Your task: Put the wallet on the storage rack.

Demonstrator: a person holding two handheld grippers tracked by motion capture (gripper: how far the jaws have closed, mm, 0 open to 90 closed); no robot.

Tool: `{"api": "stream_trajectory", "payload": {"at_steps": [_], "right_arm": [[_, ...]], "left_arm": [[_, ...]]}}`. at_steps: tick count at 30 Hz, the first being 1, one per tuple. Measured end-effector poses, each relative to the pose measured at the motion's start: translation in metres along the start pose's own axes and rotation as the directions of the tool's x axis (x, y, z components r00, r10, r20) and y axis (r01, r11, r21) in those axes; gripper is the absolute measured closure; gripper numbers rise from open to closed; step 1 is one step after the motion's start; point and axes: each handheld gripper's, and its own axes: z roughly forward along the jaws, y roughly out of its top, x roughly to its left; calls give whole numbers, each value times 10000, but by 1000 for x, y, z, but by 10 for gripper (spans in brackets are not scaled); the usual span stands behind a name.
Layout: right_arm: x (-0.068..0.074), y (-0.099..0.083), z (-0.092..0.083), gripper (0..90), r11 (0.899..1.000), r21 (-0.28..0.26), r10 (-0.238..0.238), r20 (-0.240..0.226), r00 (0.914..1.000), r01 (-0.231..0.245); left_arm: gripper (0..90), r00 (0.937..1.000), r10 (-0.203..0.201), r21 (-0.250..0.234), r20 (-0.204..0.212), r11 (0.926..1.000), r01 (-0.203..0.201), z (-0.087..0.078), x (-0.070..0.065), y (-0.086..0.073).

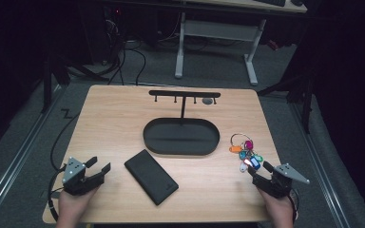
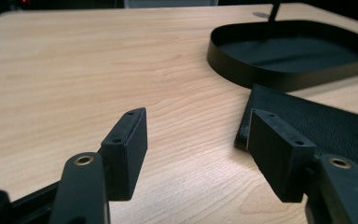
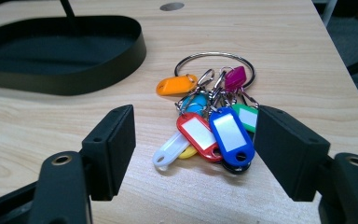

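Nothing is picked up yet. My right gripper (image 3: pixel 193 154) is wide open and sits low on the desk (image 1: pixel 114 123), with the keys (image 3: pixel 212 119) lying flat just in front of it, part way between its jaws. The pads do not press on them. The keys are a big ring with lots of bright tags (orange, red, blue, green, pink, white), and they lie near the right edge of the desk, just beside the tray (image 1: pixel 181 137).

My left gripper (image 1: pixel 93 172) is wide open too and holds nothing. It rests near the left front corner of the desk, with the wallet (image 1: pixel 151 176) close by on its right; one corner of the wallet lies right behind one jaw.

The tray is empty, and the rack (image 1: pixel 184 94) that stands up from it has nothing on its hooks.

So I think the work is only at the start. Both the keys and the wallet still need to be grabbed and put away, and my guess is the keys go first.
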Motion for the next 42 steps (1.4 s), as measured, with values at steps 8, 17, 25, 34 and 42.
{"api": "stream_trajectory", "payload": {"at_steps": [8, 17, 25, 34, 42], "right_arm": [[4, -1, 2, 301, 9989, 111, -443, -160, 9989, 445], [8, 5, -2, 372, 9984, 5, -557, -643, 9964, 559], [25, 9, -25, 419, 9962, -93, -868, -1120, 9899, 863], [22, 3, -27, 455, 9965, -222, -822, -1200, 9894, 801], [15, 3, -28, 454, 9974, -305, -680, -1166, 9909, 648]], "left_arm": [[380, 9967, 650, 296, 494, 9973, -665, 3, -10, -2], [498, 9946, 470, 771, 925, 9955, -542, 6, -11, -3], [623, 9858, 625, 911, 1560, 9928, -774, 9, -20, 0], [840, 8566, 2964, 789, 4224, 9294, -3605, 11, -89, -7], [831, 8078, 3769, 1185, 4533, 8727, -4737, 12, -122, -13]]}}
